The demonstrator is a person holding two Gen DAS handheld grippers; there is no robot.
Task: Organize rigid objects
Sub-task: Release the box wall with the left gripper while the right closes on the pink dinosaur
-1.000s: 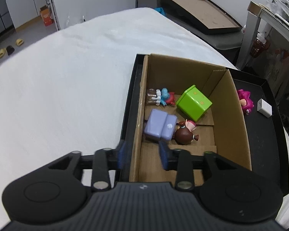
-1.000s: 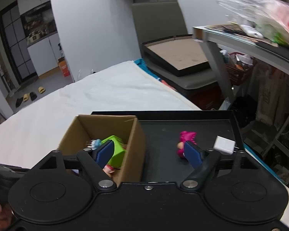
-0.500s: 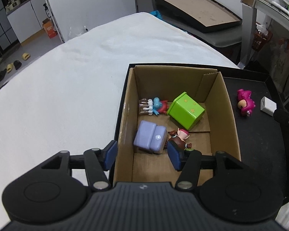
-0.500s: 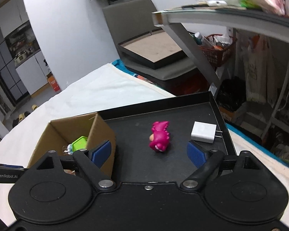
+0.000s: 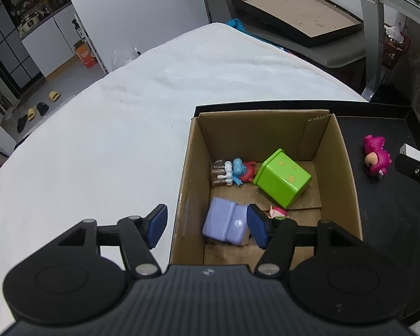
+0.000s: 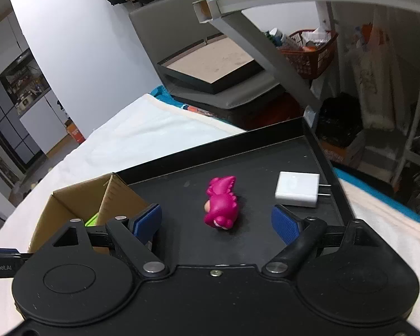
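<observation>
1. Toys and other small rigid things are split between a cardboard box (image 5: 268, 137) and the bare floor of a black tray (image 6: 268, 162); the box stands inside the tray at its left end, and the tray rests on a white cloth (image 5: 112, 128).
2. Inside the box lie a green cube with yellow stars (image 5: 282, 179) tipped on an edge, a blue and red figure (image 5: 239, 170) just left of it and touching it, a lilac block (image 5: 226, 222) near the front wall, and a small figure with a pink head (image 5: 278, 212) that is partly hidden behind a fingertip.
3. Out on the tray floor a magenta dinosaur toy (image 6: 221, 203) lies on its side, with a white plug adapter (image 6: 298, 189) near it on the right, its prongs pointing to the tray's right wall.
4. The left gripper (image 5: 207, 225) hangs over the front left corner of the box with its jaws opening; one pad is outside the box wall, the other above the box interior, and they press on nothing.
5. The right gripper (image 6: 217, 221) is spread wide and empty, low over the tray, with the dinosaur toy between and just beyond its fingertips; whether a pad touches the tray floor is hard to tell from this angle.
6. In the left wrist view a black piece at the right edge, probably part of the right gripper, sits just beside the adapter.
</observation>
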